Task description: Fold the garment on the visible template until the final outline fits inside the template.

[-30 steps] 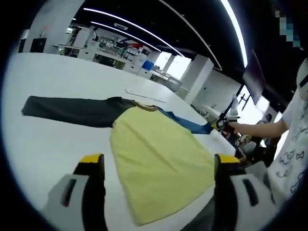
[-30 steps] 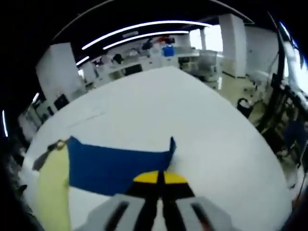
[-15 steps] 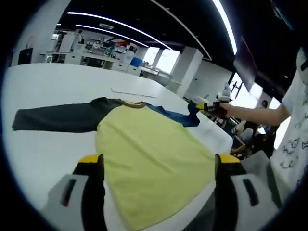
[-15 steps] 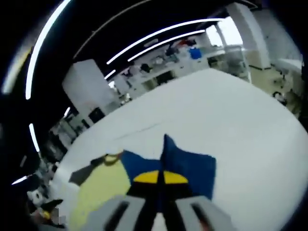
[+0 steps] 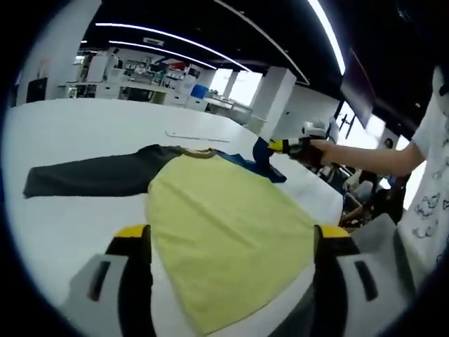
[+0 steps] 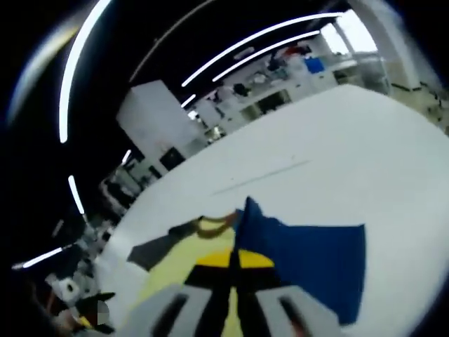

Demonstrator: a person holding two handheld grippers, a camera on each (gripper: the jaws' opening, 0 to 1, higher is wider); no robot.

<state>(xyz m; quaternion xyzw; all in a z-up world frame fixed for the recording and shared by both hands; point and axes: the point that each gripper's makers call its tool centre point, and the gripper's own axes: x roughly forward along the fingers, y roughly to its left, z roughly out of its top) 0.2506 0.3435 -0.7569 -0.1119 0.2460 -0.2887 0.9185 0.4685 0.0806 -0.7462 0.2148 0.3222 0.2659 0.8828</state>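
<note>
Left gripper [image 5: 231, 242]: grey fingers [image 5: 130, 277], yellow-black tips. Person's shirt [image 5: 429, 203]: white, dark printed marks.

A shirt [image 5: 224, 239] with a yellow body lies flat on the white worktop [image 5: 77, 126]. Its dark grey sleeve [image 5: 91, 179] stretches out toward 9 o'clock. Its blue sleeve [image 5: 261, 160] is lifted at 1 o'clock, pinched by the right gripper [image 5: 275, 146]. The left gripper [image 5: 231, 242] sits at 6 o'clock with its jaws wide apart, just above the shirt.
</note>
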